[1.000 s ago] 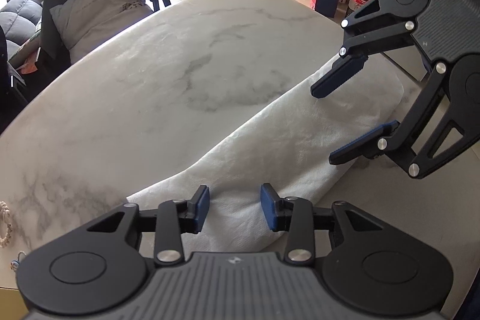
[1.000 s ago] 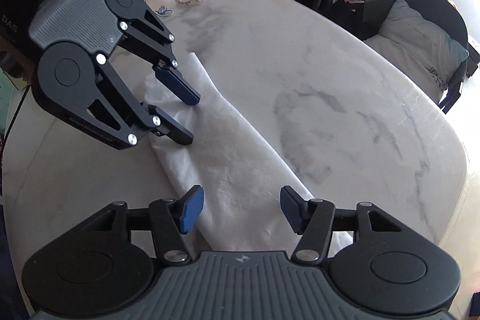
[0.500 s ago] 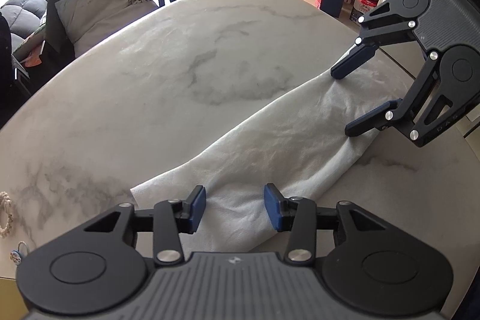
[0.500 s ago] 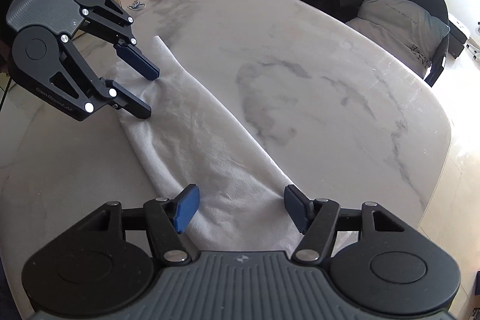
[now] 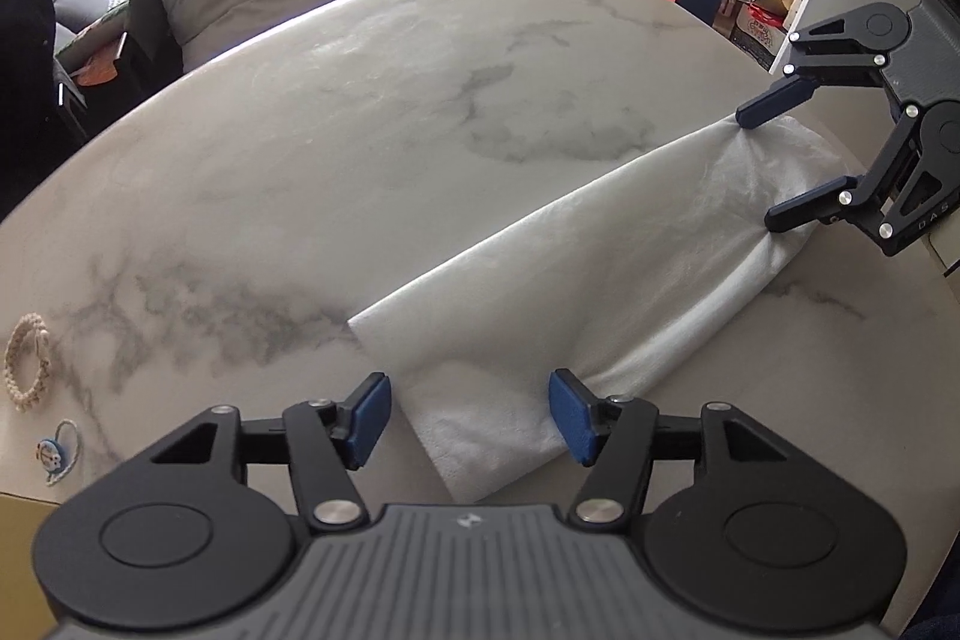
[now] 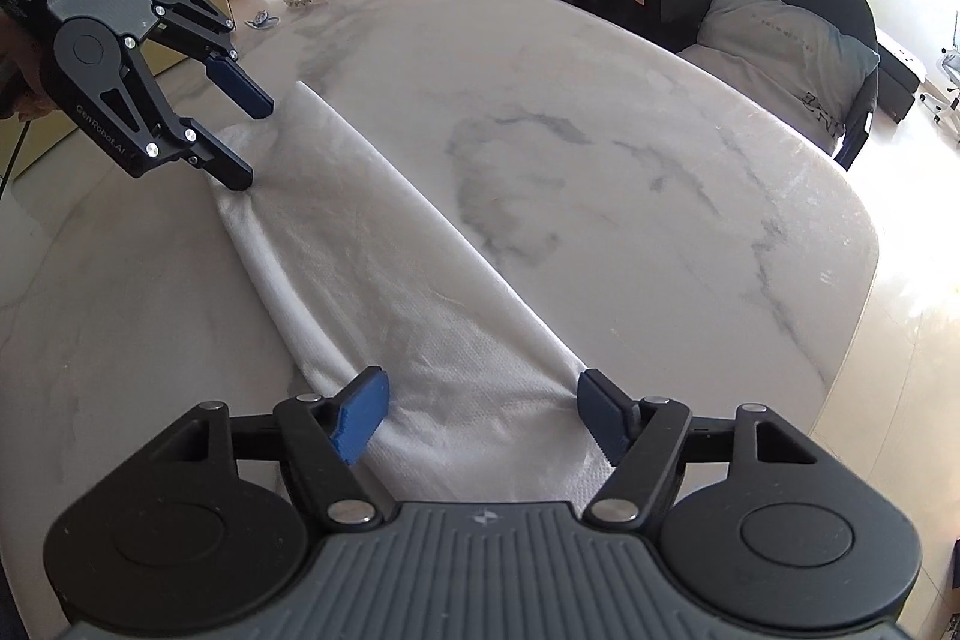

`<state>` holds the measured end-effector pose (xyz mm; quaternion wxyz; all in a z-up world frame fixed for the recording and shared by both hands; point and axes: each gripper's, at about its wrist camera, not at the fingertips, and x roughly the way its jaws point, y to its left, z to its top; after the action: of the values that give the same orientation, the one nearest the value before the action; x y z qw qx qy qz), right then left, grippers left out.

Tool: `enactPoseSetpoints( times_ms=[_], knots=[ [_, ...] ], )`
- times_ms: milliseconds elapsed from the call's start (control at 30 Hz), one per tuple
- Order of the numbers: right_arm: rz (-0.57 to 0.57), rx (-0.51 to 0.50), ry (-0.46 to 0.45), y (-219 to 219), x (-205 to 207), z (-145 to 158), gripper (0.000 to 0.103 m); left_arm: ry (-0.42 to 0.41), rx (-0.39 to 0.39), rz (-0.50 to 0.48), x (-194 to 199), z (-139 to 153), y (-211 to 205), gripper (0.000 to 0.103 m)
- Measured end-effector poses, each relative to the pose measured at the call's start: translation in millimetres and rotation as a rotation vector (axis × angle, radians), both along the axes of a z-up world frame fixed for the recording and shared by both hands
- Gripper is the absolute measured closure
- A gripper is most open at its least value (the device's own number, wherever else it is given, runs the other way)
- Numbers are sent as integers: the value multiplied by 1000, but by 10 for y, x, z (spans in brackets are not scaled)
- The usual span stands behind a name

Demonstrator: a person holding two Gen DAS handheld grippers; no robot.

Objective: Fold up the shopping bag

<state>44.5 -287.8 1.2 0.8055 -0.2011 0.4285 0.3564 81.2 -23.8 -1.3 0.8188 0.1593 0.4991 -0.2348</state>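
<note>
Left tool [image 5: 468,415] and right tool [image 6: 480,415] straddle opposite ends of the shopping bag [image 5: 600,268], jaws opening, gripping nothing; next, likely regrasp an end for another fold.

1. Bag [image 5: 600,274]: white, crinkled fabric with a fine woven texture.
2. State: folded lengthwise into one long narrow strip.
3. Pose: flat on the bench [image 5: 360,130], running diagonally, both ends slightly bunched.

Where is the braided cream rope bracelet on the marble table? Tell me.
The braided cream rope bracelet lies at the far left of the left wrist view, on the marble table just above a small blue charm.
</note>
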Motion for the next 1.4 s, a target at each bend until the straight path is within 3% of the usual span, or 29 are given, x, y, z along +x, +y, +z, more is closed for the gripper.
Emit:
enactPoseSetpoints(
  times_ms=[267, 433, 500, 567, 667, 800, 867, 967, 1167, 1400],
  knots=[
    [2, 3, 3, -2, -1, -7, 29, -118, 0, -110, -173, 335, -144, 47],
    [6, -1, 7, 5, 8, 0, 27, -204, 80, -239, -268, 411, -450, 46],
    [8, -7, 11, 15, 17, 6, 27, -241, 118, -219, -265, 445, -479, 46],
    [8, -8, 13, 17, 22, 7, 27, -261, 141, -114, -228, 510, -375, 46],
    [6, -6, 14, 18, 21, 5, 27, -260, 117, -27, -213, 590, -189, 46],
    [8, -1, 9, 34, 6, -15, 22, -283, 10, -161, -316, 735, -293, 44],
    [11, -4, 9, 49, -3, -24, 19, -294, -32, -300, -379, 727, -543, 40],
    [12, -6, 10, 64, -7, -28, 18, -291, -18, -415, -378, 541, -902, 40],
    [15, -20, 20, 90, 3, -14, 19, -250, 6, -463, -257, 147, -1210, 40],
    [11, -9, 12, 79, -13, -27, 17, -206, 45, -458, -175, -119, -1113, 39]
  ],
)
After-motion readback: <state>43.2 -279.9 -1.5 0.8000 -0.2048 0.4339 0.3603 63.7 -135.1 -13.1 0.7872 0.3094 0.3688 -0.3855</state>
